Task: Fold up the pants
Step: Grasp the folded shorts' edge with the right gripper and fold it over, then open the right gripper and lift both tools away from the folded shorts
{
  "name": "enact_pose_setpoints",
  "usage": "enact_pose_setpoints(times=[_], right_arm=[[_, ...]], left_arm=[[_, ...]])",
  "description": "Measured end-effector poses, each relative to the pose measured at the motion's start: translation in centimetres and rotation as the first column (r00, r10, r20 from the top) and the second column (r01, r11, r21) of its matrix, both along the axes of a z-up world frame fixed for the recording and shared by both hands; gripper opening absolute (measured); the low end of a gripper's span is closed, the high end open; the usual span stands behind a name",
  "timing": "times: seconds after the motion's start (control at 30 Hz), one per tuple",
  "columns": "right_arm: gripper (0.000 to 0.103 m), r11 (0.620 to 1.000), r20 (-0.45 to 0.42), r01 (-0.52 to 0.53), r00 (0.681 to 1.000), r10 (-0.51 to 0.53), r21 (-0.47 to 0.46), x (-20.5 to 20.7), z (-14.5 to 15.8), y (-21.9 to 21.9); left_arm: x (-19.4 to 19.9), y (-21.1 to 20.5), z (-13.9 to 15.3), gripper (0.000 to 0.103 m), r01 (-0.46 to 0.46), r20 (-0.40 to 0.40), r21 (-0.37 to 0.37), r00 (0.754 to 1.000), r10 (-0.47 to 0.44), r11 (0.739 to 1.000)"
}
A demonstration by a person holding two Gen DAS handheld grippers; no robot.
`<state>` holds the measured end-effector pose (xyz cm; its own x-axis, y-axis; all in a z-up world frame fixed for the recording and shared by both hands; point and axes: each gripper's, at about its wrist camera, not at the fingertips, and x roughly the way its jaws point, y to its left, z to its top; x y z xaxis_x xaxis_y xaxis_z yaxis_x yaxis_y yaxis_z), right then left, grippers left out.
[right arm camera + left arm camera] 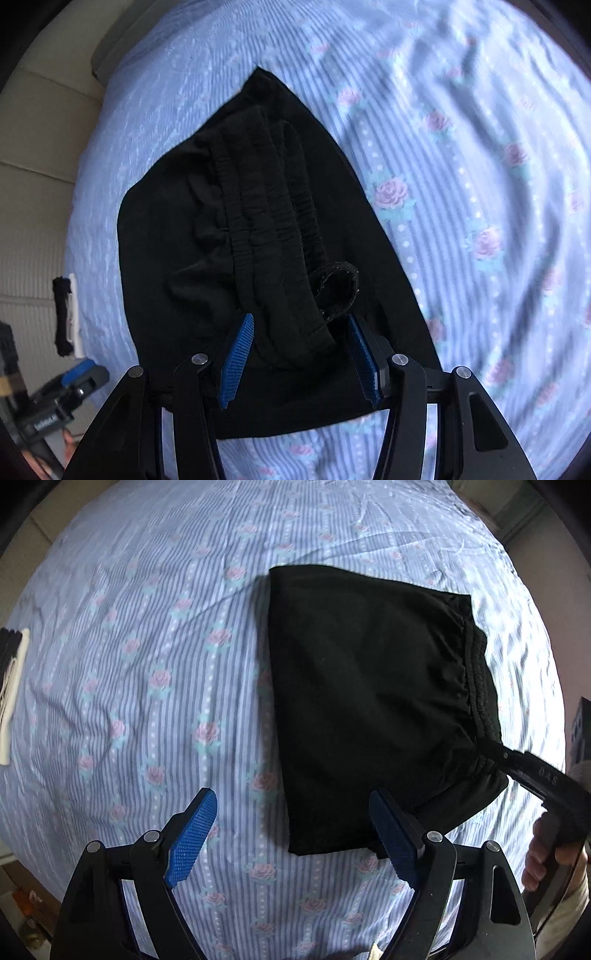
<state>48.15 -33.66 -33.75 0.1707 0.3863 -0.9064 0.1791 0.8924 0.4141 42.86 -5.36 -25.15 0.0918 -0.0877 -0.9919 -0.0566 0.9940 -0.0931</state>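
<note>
On the striped rose-print bedsheet (147,657): black pants (369,701), folded to a compact bundle, elastic waistband (266,221) on top. Left tool (291,838): jaws spread wide, empty, above the bundle's near corner. Right tool (301,360): jaws apart, straddling the waistband end, not clamped. Judgement: fold nearly complete; best finished by pressing the raised waistband layers flat and squaring edges, without dragging the cloth.

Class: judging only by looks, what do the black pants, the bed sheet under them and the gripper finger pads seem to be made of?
Black pants: soft matte fabric, probably knit; the waistband is gathered like elastic.
Bed sheet: thin woven cloth, perhaps cotton; printed stripes and roses, fine creases.
Finger pads: blue, ridged, likely rubber or plastic.
</note>
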Motion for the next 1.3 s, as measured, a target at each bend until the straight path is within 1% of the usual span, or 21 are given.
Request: enact_pose_setpoints(times=[0.1, 0.13, 0.2, 0.27, 0.3, 0.33, 0.37, 0.43, 0.53, 0.6, 0.67, 0.77, 0.8, 0.83, 0.9, 0.93, 0.97, 1.03, 1.13, 1.23, 1.3], right_arm=[[0.053, 0.999, -0.011, 0.011, 1.000, -0.010, 0.046, 0.1, -0.8, -0.2], [0.053, 0.999, -0.015, 0.017, 1.000, -0.016, 0.046, 0.0, -1.1, -0.1], [0.049, 0.999, -0.022, 0.017, 1.000, -0.016, 0.050, 0.1, -1.5, 0.0], [0.037, 0.997, -0.017, 0.004, 1.000, -0.003, 0.072, 0.0, -1.3, 0.2], [0.021, 0.995, -0.010, -0.012, 1.000, 0.013, 0.095, 0.1, -1.0, 0.5], [0.018, 0.996, -0.001, -0.025, 1.000, 0.025, 0.083, 0.1, -0.5, 1.0], [0.017, 0.997, 0.018, -0.047, 0.999, 0.046, 0.057, 0.2, 0.2, 1.3], [0.013, 0.995, 0.073, -0.104, 0.992, 0.103, 0.006, 0.1, 2.1, 2.3], [0.012, 0.991, 0.109, -0.135, 0.985, 0.137, -0.023, 0.5, 3.8, 2.5], [0.012, 0.989, 0.104, -0.141, 0.984, 0.145, -0.051, 1.3, 3.9, 1.9], [0.012, 0.989, 0.077, -0.133, 0.987, 0.138, -0.067, 1.9, 3.1, 1.4], [0.014, 0.989, 0.037, -0.136, 0.990, 0.138, -0.058, 2.6, 1.9, 0.0], [0.019, 0.987, 0.030, -0.137, 0.990, 0.140, -0.083, 2.6, 1.8, -0.2], [0.028, 0.985, 0.029, -0.118, 0.992, 0.122, -0.122, 2.7, 1.7, -0.5], [0.038, 0.988, 0.024, -0.064, 0.997, 0.068, -0.142, 2.5, 1.5, -1.4], [0.042, 0.988, 0.023, -0.038, 0.999, 0.042, -0.147, 2.4, 1.5, -1.9], [0.042, 0.987, 0.026, -0.028, 0.999, 0.033, -0.156, 2.3, 1.6, -2.1], [0.048, 0.980, 0.039, -0.016, 0.999, 0.024, -0.197, 1.9, 2.7, -2.2], [0.049, 0.964, 0.096, 0.012, 0.995, 0.014, -0.266, 0.5, 5.6, -3.0], [0.049, 0.963, 0.163, 0.030, 0.987, 0.015, -0.269, -1.7, 8.8, -3.0], [0.051, 0.963, 0.197, 0.043, 0.980, 0.010, -0.266, -3.4, 10.9, -2.9]], left_arm=[[-0.4, 0.4, -0.4, 0.084, -0.012, -0.011, -0.002, 1.000, 0.012, 1.000], [-0.5, 0.5, -0.6, 0.084, -0.017, -0.016, -0.003, 1.000, 0.017, 1.000], [-0.7, 0.5, -0.8, 0.084, -0.022, -0.026, -0.005, 0.999, 0.022, 1.000], [-0.8, 0.4, -1.0, 0.084, -0.024, -0.031, -0.006, 0.999, 0.024, 1.000], [-0.8, 0.3, -1.0, 0.084, -0.022, -0.032, -0.007, 0.999, 0.022, 1.000], [-0.7, 0.2, -1.0, 0.084, -0.017, -0.031, -0.011, 0.999, 0.017, 1.000], [-0.6, 0.0, -1.0, 0.084, -0.013, -0.030, -0.013, 0.999, 0.013, 1.000], [-0.5, -0.3, -0.8, 0.084, -0.005, -0.021, -0.017, 1.000, 0.004, 1.000], [-0.3, -0.7, -0.2, 0.084, 0.006, -0.002, -0.023, 1.000, -0.006, 1.000], [-0.3, -0.8, 0.1, 0.084, 0.010, 0.005, -0.024, 1.000, -0.010, 1.000], [-0.2, -1.0, 0.3, 0.084, 0.015, 0.008, -0.027, 1.000, -0.015, 1.000], [-0.2, -1.0, 0.5, 0.084, 0.019, 0.013, -0.031, 1.000, -0.018, 0.999], [-0.4, -1.0, 0.5, 0.084, 0.018, 0.015, -0.031, 1.000, -0.018, 0.999], [-0.4, -1.0, 0.6, 0.084, 0.018, 0.014, -0.029, 1.000, -0.017, 0.999], [-0.6, -0.9, 0.7, 0.084, 0.018, 0.014, -0.028, 1.000, -0.018, 0.999], [-0.8, -0.8, 0.8, 0.084, 0.016, 0.016, -0.027, 1.000, -0.015, 1.000], [-0.9, -0.7, 0.9, 0.084, 0.013, 0.017, -0.026, 1.000, -0.012, 1.000], [-1.2, -0.5, 1.2, 0.084, 0.014, 0.019, -0.027, 1.000, -0.014, 1.000], [-1.7, 0.0, 2.0, 0.084, 0.019, 0.046, -0.006, 0.999, -0.019, 1.000], [-2.5, 0.8, 3.2, 0.084, 0.022, 0.072, 0.002, 0.997, -0.022, 1.000], [-3.3, 1.4, 4.5, 0.084, 0.028, 0.107, -0.004, 0.994, -0.028, 1.000]])
